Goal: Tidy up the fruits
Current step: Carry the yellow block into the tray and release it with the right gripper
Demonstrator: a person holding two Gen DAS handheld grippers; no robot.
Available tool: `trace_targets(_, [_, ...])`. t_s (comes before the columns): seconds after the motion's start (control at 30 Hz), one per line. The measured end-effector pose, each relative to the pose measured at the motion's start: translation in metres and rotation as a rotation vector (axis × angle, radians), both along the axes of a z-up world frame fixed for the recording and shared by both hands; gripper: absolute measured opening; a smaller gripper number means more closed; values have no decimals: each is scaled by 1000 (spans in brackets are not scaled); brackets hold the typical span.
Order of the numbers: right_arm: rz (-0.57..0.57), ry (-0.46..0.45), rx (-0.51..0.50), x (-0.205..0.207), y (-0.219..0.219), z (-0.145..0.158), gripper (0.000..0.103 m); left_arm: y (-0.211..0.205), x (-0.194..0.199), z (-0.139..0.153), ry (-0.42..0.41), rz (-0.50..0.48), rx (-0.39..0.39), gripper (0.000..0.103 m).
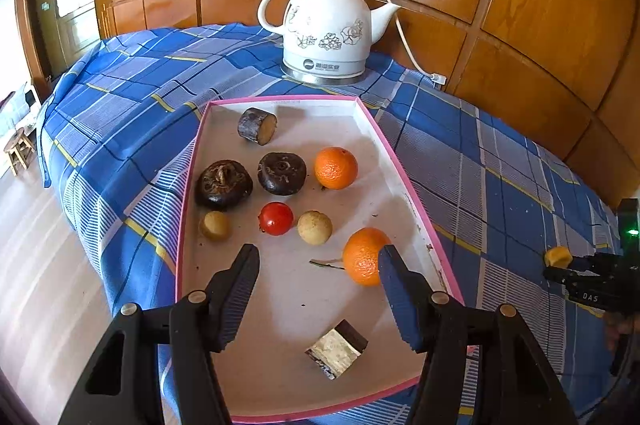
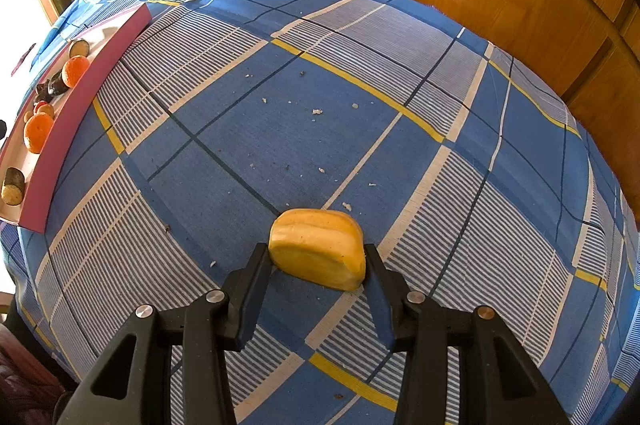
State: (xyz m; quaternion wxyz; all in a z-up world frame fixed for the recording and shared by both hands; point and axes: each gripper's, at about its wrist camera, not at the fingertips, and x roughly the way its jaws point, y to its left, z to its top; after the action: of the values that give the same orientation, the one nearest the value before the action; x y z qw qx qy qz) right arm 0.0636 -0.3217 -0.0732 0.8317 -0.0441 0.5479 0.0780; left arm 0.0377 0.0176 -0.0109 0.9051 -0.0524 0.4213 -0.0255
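Here, right hand-held gripper (image 2: 318,257) pinching a yellow fruit piece (image 2: 318,249) low over the blue plaid counter (image 2: 360,105), left hand-held gripper (image 1: 318,265) spread wide above the pink-rimmed tray (image 1: 404,181), one finger beside an orange (image 1: 362,257).

I am working in a home, in a lived-in room. A blue plaid cotton tablecloth (image 2: 304,129) covers the table, and a white ceramic electric kettle with a flower print (image 1: 326,29) stands plugged in on it. Glossy orange-brown wooden cabinet panels (image 1: 520,5) line the wall, and a small wooden stool (image 1: 18,149) stands on the floor.
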Motion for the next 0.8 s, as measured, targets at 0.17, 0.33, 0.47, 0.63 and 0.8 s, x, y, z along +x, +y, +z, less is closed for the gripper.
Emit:
trace_targets(0.17, [2, -1, -12, -1, 2, 0, 46, 8, -2, 0, -2, 7, -4, 62])
trace_targets(0.33, [-1, 9, -30, 0, 5, 0, 46, 21, -3, 0, -6, 32, -13, 62])
trace_targets(0.47, [-15, 19, -68, 2, 12, 6, 45, 34, -4, 3, -20, 65, -16, 62])
trace_targets(0.63, [52, -54, 33, 4, 54, 37, 45, 52, -5, 2, -31, 110, -8, 62])
trace_targets(0.8, [176, -119, 132, 12, 119, 64, 45, 65, -8, 1, -36, 136, -6, 62])
